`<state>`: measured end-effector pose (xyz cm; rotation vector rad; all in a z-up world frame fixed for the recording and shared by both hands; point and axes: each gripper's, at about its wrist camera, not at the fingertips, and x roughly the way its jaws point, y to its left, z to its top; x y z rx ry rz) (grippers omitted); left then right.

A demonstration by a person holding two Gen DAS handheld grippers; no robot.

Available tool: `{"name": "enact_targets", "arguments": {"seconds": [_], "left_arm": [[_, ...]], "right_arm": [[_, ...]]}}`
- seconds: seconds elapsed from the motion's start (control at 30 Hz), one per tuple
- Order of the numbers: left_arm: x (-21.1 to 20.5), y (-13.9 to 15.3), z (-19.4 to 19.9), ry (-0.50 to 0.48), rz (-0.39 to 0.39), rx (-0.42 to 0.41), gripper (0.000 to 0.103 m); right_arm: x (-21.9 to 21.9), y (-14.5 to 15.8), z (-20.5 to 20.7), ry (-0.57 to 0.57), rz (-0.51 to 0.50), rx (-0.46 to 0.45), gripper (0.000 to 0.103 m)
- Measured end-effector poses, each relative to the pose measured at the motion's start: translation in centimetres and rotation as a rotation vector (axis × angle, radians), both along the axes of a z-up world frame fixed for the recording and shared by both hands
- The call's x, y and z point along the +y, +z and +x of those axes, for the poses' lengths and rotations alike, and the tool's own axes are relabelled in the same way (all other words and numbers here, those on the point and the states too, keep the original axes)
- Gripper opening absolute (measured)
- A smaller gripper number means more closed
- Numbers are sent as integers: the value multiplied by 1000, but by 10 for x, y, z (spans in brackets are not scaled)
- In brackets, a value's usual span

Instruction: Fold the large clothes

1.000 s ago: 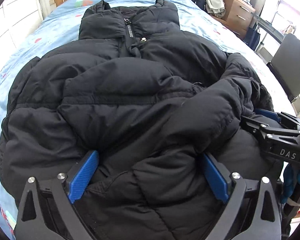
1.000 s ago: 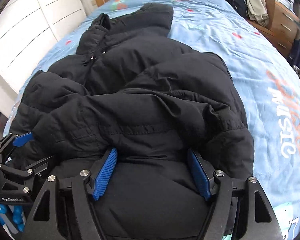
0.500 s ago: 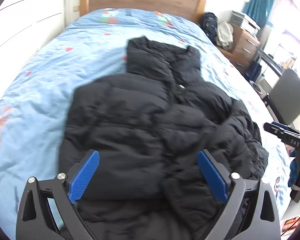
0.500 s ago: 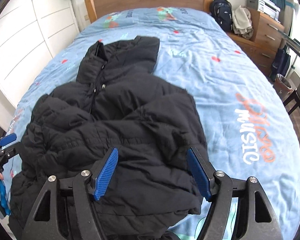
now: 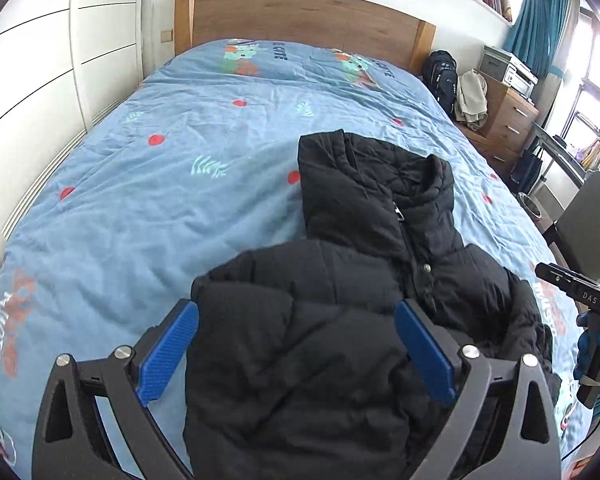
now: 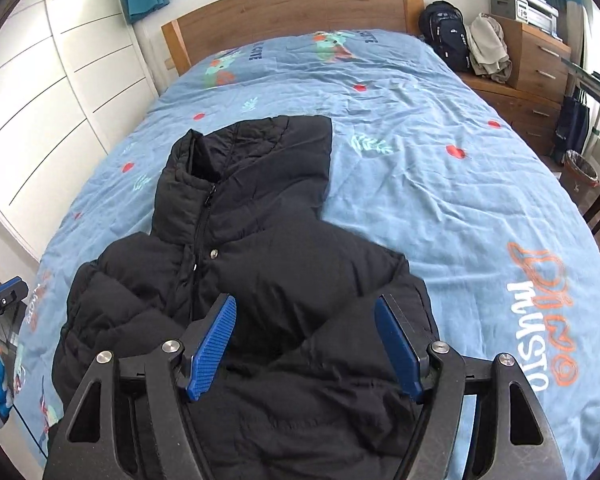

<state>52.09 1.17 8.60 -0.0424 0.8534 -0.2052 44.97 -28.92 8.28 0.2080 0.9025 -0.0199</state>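
Left wrist view: my left gripper (image 5: 296, 354) hangs above the near part of the black puffer jacket (image 5: 340, 320), jaws spread wide, the blue pads (image 5: 168, 354) clear of the cloth and holding nothing. My right gripper (image 6: 308, 346) is the same in its own view: jaws well apart, nothing pinched, the jacket's folded bulk below and ahead of it. The jacket lies on the bed (image 6: 440, 168), collar pointing away from me, both sleeves brought in over the front.

What worries me is the padding. I judge it springy enough that the folded sleeves could puff up and slide back off the body, since nothing presses them down. If I grab the hem for the next fold and catch only the top layer, the bundle could open up unevenly. Slick shell fabric may also slip out of a shallow pinch.

Count: one jacket, two grippers, one bed; beyond it one backpack (image 6: 444, 34) and one chest of drawers (image 6: 540, 60).
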Motion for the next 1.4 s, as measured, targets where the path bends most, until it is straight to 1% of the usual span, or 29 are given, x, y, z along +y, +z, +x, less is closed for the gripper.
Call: {"name": "enact_targets", "arguments": {"seconds": [0.13,0.23,0.27,0.33,0.37,0.43,0.5,0.63,0.73,0.83,0.93,1.0,1.07,1.1,1.13,1.17,1.2,1.23,1.27,1.3,1.33,1.4], "left_arm": [[-15,-19,80,-23,-43,20,100],[-26,-40,134,-17,-55,49,99],[-28,-46,145,-14,-69,59,99],[-31,-57,167,-8,-126,92,99],[-32,-62,176,-6,-148,106,99],[-35,-67,190,-4,-164,123,99],[-35,-72,207,10,-193,150,99],[-36,-83,238,41,-242,209,99],[-42,-94,263,31,-281,260,99],[-47,-103,285,50,-284,271,99],[-49,-113,303,77,-319,288,99],[-52,-123,311,98,-309,321,98],[-57,-135,317,131,-287,363,97],[-58,-140,317,136,-286,377,90],[-60,-145,318,136,-284,396,74],[-63,-149,317,133,-276,407,63],[-66,-153,317,123,-264,419,41],[-69,-153,315,115,-260,421,25],[-73,-152,314,96,-249,418,20],[-76,-149,312,83,-234,410,14],[-82,-145,309,62,-208,395,12],[-85,-137,305,46,-193,377,11]], "right_arm": [[-4,-12,65,4,42,-16,71],[-7,-24,111,-2,60,-29,71],[-9,-29,126,-7,79,-30,71],[-14,-35,144,-19,118,-35,72],[-17,-37,152,-22,140,-38,72],[-20,-38,167,-20,170,-40,74],[-24,-41,182,-16,200,-30,78],[-30,-52,213,-24,209,16,82],[-33,-65,231,-23,220,46,85],[-38,-74,248,-27,220,53,86],[-45,-83,262,-39,250,55,86],[-46,-89,270,-39,260,66,86],[-44,-96,278,-46,248,89,86],[-44,-100,282,-47,250,95,86],[-43,-103,284,-46,255,99,81],[-41,-106,287,-41,255,107,64],[-37,-109,290,-31,248,127,52],[-32,-112,294,-18,223,158,33],[-27,-112,295,-3,204,168,24],[-22,-110,296,15,183,168,21],[-19,-108,296,24,166,164,18],[-15,-100,293,33,142,156,16]]}}
